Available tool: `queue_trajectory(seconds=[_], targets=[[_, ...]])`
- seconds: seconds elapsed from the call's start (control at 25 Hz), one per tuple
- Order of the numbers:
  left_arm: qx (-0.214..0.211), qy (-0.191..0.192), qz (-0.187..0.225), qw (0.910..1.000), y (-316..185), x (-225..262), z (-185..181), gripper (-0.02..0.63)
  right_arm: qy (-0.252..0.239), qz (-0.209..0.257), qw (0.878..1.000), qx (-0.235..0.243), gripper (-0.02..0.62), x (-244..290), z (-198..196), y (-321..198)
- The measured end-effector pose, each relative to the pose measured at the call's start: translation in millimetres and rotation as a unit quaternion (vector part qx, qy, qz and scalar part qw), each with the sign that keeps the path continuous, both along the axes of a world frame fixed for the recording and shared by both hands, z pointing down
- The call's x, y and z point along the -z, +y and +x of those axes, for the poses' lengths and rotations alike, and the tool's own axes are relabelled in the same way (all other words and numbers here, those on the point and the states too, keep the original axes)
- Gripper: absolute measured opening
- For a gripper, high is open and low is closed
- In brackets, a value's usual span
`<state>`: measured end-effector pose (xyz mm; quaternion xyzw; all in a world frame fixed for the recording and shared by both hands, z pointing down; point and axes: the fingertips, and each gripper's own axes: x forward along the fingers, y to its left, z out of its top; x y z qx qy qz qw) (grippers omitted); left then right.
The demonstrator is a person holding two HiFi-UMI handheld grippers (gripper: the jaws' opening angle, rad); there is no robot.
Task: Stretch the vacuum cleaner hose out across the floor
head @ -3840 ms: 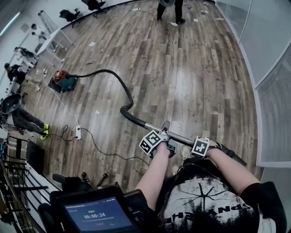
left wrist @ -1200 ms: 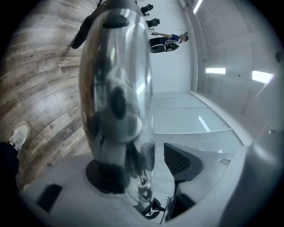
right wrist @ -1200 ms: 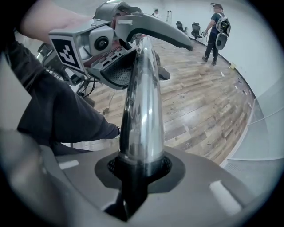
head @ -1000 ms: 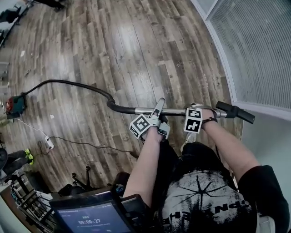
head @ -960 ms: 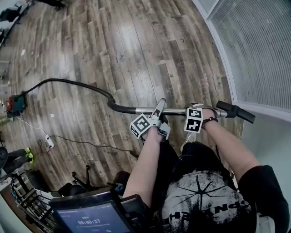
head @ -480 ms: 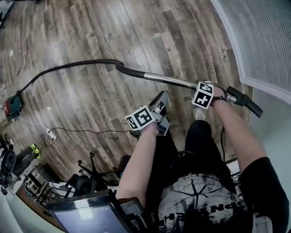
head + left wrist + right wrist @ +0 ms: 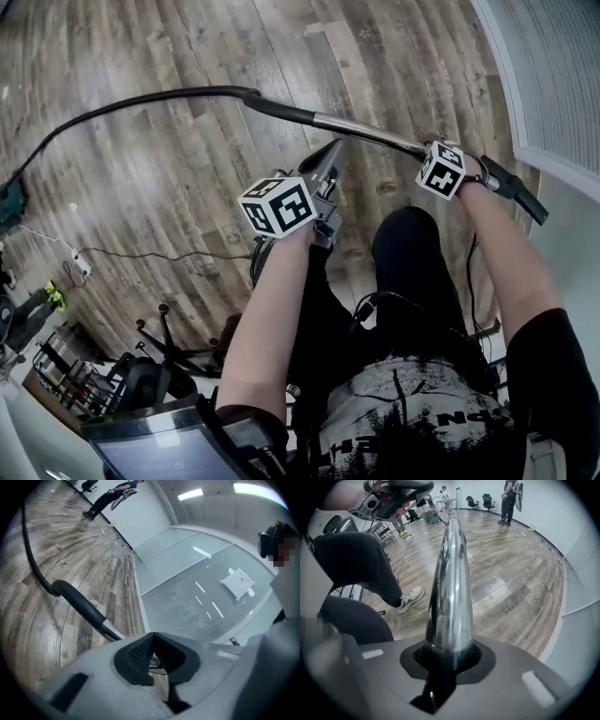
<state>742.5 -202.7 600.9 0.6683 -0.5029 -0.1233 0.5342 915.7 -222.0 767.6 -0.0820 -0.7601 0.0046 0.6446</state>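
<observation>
Vacuum cleaner hose point(image 7: 141, 98), black, runs in a long arc over the wooden floor point(image 7: 187, 47) from the head view's left edge to the chrome wand point(image 7: 366, 131). The right tool point(image 7: 448, 660) is clenched around that wand, just short of its black handle end point(image 7: 511, 187), pointing steeply down from an outstretched arm. The left tool point(image 7: 330, 159) has just been closing; its jaws meet with nothing between them, near the wand but off it, pointing forward and slightly down.
</observation>
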Motion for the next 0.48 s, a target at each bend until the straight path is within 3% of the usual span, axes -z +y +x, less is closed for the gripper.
queue_trajectory(seconds=[0.24,0.48], targets=[[-0.052,-0.107,0.003,0.9929,-19,-83,11,0.000,-0.012,0.011,1.000,0.006,0.083,-98,36,-40],[-0.033,-0.164,-0.001,0.9858,-29,-156,4,0.000,-0.036,0.021,0.999,0.015,0.081,-195,52,-79]])
